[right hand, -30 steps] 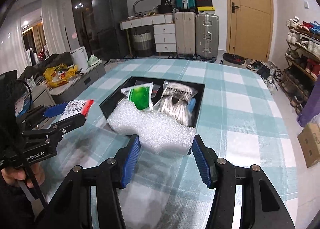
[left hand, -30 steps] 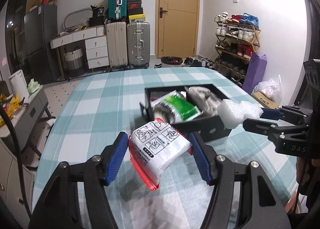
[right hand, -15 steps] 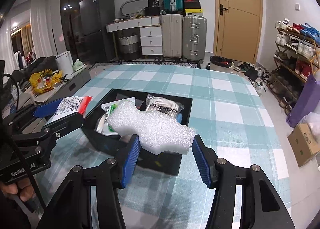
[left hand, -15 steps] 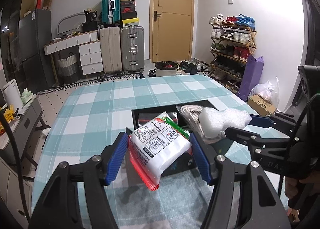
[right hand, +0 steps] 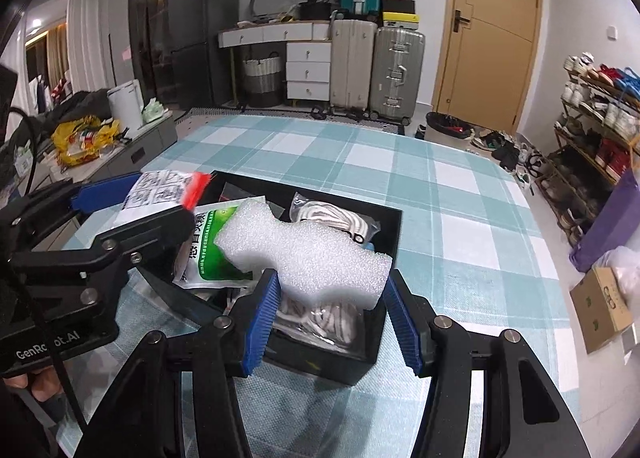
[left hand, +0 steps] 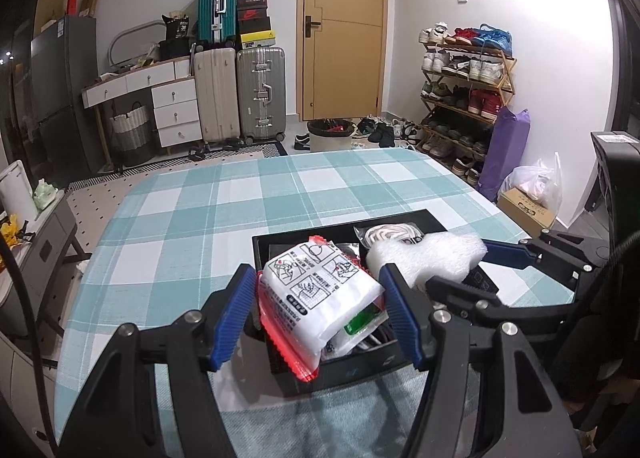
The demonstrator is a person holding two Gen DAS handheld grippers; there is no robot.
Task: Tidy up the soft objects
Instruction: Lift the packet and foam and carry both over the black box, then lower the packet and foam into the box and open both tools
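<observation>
My left gripper (left hand: 318, 312) is shut on a white packet with a red edge (left hand: 316, 298), held over the near left part of the black box (left hand: 368, 372). My right gripper (right hand: 330, 310) is shut on a white foam block (right hand: 304, 252), held above the box's (right hand: 384, 218) near side. In the left wrist view the foam block (left hand: 432, 256) hangs to the right of the packet. Inside the box lie a green and white pouch (right hand: 212, 254) and a bagged white cord bundle (right hand: 332, 222). From the right wrist view the packet (right hand: 160, 188) shows at the left.
The box sits on a table with a teal checked cloth (left hand: 240, 218). Beyond the far edge stand suitcases (left hand: 240, 90), a drawer unit, a door and a shoe rack (left hand: 464, 90). A cardboard carton (right hand: 604, 306) sits on the floor at the right.
Both grippers have moved forward over the black box, each with its load still held. The box now lies right under the packet and the foam block.
</observation>
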